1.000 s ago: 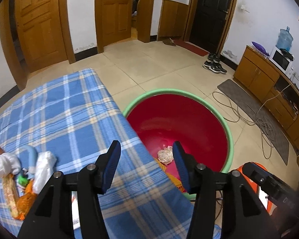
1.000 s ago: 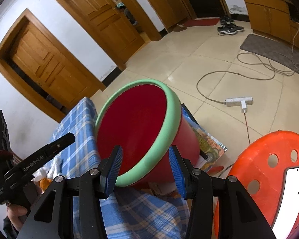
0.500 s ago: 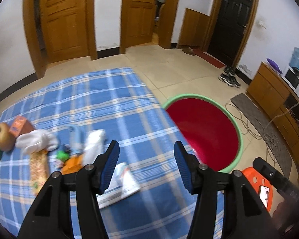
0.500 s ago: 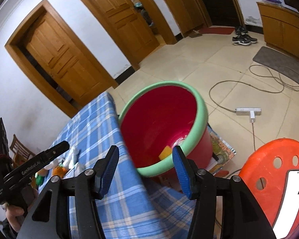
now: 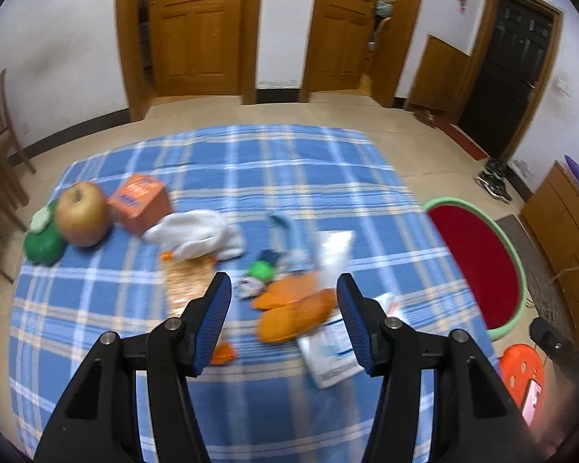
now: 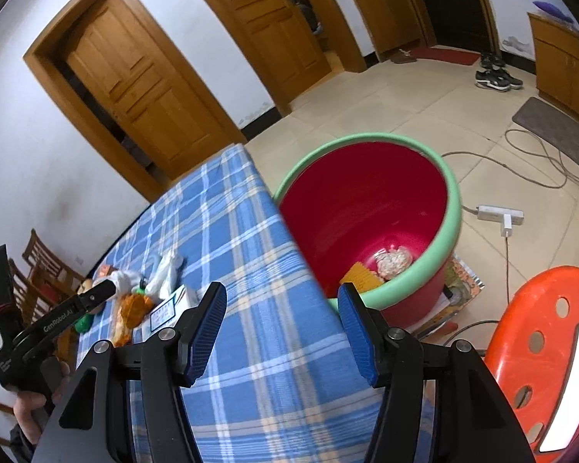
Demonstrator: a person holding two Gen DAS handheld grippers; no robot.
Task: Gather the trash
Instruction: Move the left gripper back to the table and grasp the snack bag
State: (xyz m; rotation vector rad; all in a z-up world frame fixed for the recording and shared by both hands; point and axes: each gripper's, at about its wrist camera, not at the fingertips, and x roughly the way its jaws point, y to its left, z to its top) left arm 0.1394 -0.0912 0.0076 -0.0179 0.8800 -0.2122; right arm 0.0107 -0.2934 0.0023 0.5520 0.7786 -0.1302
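Hovering over the mess right now, the left claw (image 5: 283, 303) sits above the table (image 5: 251, 162) with its jaws partly open and nothing between them — empty, looks like it's lining up the next pick. Right under it is a heap of trash: orange peel (image 5: 293, 310), a white wrapper (image 5: 334, 250), a flat paper packet (image 5: 336, 347), a little green ball (image 5: 261, 270), some tissue (image 5: 200, 233). Further off to the left sit an apple (image 5: 83, 218), an orange box (image 5: 139, 202) and a green lid thing (image 5: 42, 239) — whether those count as trash I honestly can't tell. The right claw (image 6: 281, 324) is hanging near the table edge, jaws have just been opening and there's nothing in them, about half wide too. It's aimed toward the red tub (image 6: 370, 208) with the green rim, which sits on the floor tight against the table edge — makes sense, short carry from the pile to the bin. The tub already has a crumpled wad (image 6: 394, 260) and a yellow bit (image 6: 361, 276) at the bottom, so my guess is the job's only partly done, most of the pile is still on the cloth. Peel is closest to the left claw, so I'd bet that goes next. Left view is a bit smeared, so small stuff is hard to call.
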